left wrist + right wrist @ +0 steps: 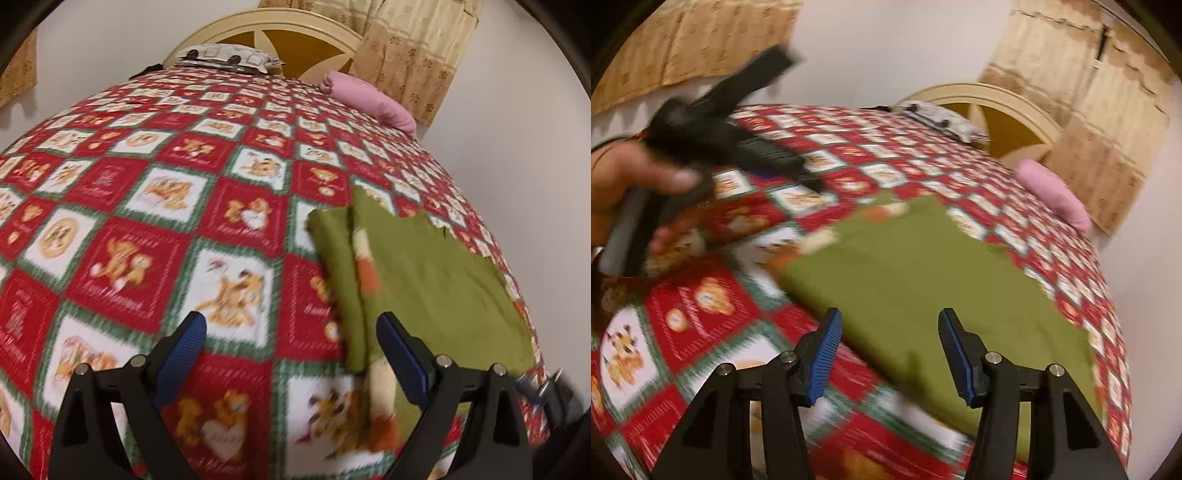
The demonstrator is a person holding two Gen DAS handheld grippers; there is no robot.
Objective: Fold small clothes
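Right wrist view shows our right gripper [888, 354] open and empty just above the green shirt [923, 273], soft, light and limp, so we'd pinch its nearest hem.

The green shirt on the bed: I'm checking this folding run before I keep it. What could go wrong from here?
1. The green shirt lies near the edge of the bedspread; a tug that way could slide it off.
2. Both the left gripper and the right gripper are open and empty, and both views are blurred, so a hasty pinch might catch the bedspread too.
3. One side is already folded over and could fall open.
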